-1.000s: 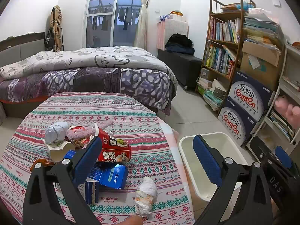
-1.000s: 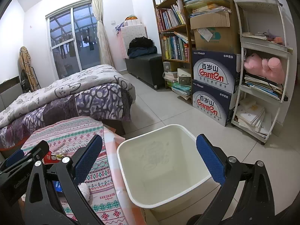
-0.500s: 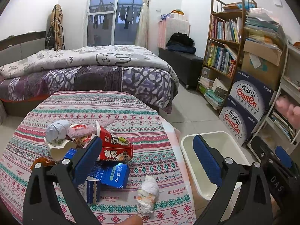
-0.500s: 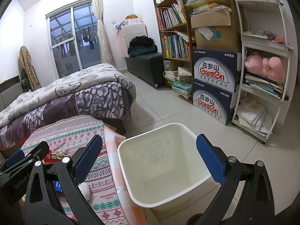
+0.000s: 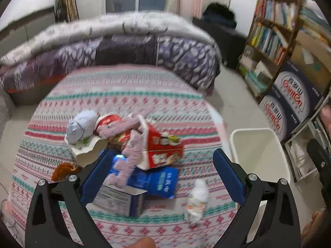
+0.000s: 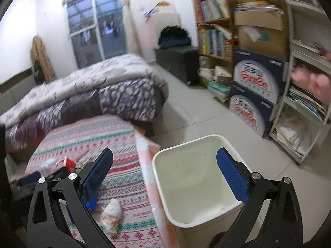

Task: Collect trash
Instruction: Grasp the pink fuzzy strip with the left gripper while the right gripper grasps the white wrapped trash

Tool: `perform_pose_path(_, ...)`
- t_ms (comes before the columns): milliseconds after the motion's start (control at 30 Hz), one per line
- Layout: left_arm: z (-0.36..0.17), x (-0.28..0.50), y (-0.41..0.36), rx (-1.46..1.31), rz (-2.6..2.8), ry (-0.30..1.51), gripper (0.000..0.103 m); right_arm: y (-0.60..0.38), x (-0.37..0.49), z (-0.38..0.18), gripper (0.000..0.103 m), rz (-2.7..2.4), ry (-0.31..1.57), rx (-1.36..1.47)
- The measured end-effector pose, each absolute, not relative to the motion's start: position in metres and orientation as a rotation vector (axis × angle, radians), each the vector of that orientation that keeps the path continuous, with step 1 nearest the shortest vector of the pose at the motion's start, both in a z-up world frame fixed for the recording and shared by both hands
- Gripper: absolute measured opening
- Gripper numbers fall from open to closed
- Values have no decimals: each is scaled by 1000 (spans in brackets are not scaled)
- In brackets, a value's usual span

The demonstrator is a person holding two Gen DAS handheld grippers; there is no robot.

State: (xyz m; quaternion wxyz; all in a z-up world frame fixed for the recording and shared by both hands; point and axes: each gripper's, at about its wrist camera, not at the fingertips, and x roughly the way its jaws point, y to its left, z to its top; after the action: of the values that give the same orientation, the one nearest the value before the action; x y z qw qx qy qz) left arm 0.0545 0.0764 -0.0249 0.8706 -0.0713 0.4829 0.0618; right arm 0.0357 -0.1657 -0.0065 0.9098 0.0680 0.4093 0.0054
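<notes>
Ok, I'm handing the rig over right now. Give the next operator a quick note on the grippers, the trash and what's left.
Left gripper: open, empty, above the trash pile.
Right gripper: open, empty, over the bin's near rim.
White bin: on the floor beside the table, nothing visible inside.
On the tablecloth: red carton, blue pack, white paper cup, crumpled tissue lying apart near the table's front edge.
Done: nothing binned yet.
Left: grab each piece and drop it in the bin.

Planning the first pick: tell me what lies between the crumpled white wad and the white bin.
Only bare patterned tablecloth and its pink edge separate the crumpled white wad from the white bin standing on the floor beside the table; the right wrist view shows it best.
</notes>
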Motion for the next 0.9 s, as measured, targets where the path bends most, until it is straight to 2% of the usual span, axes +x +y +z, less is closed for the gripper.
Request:
perform_pose_path(167,-38,79,114,-259,63,1153,95,-136,63,-8,96,19,776,-17)
perform_pose_path(367,-65,97,135,-315,-14,1277,93,-127,107,-46,96,144,1061,175)
perform_pose_path(567,-89,97,145,-285,-45,1345,79,-120,122,-85,96,228,1215,345)
perform_pose_path(667,-93,98,143,-237,-56,1359,61,-113,123,-93,96,250,1247,348)
perform_pose_path(733,-96,98,142,-219,-75,1372,38,-104,122,-100,96,255,1273,323)
perform_pose_path(867,-97,93,153,-201,-79,1365,16,-96,112,-120,96,278,1354,305)
perform_pose_path(900,-93,90,159,-212,-78,1351,15,-95,110,-126,96,281,1378,304)
